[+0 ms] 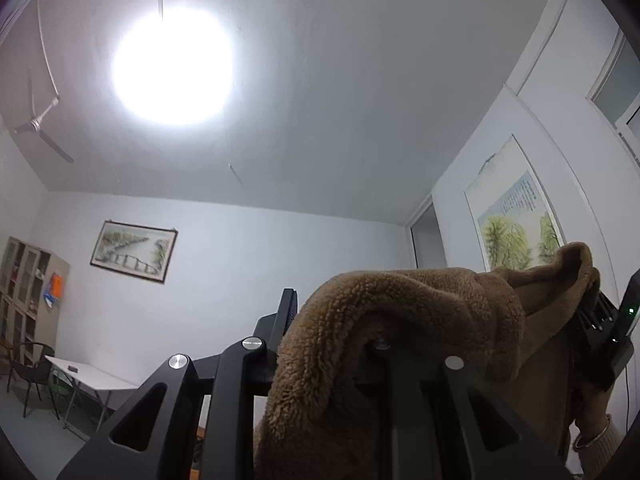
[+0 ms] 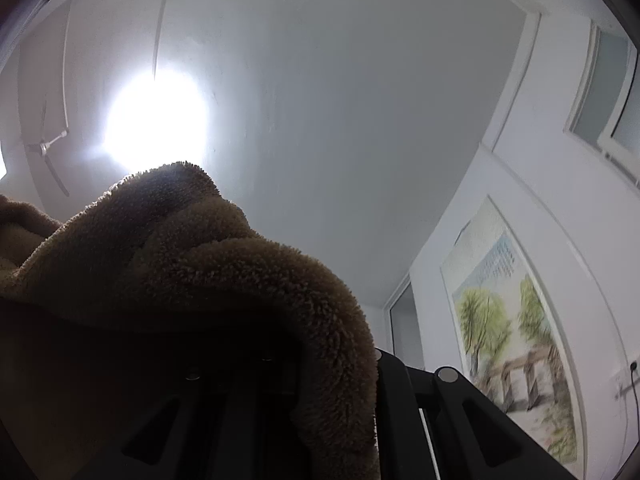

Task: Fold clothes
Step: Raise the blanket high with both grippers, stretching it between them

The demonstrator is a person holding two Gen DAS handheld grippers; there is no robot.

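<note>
A brown fleece garment (image 1: 400, 320) is held up high, with both cameras tilted toward the ceiling. My left gripper (image 1: 320, 312) is shut on the garment's edge; its left finger (image 1: 288, 312) shows and the fleece drapes over the right one. The other gripper (image 1: 604, 320) appears at the right of the left wrist view, holding the garment's far corner, with a hand below it. In the right wrist view the brown fleece (image 2: 200, 280) drapes over my right gripper (image 2: 320, 344) and hides its fingertips; it appears shut on the garment.
A bright ceiling light (image 1: 172, 68) and a ceiling fan (image 1: 40, 124) are overhead. Paintings hang on the walls (image 1: 134, 250) (image 2: 516, 344). A white folding table (image 1: 92, 376), a dark chair (image 1: 32, 364) and a cabinet (image 1: 24, 292) stand at far left.
</note>
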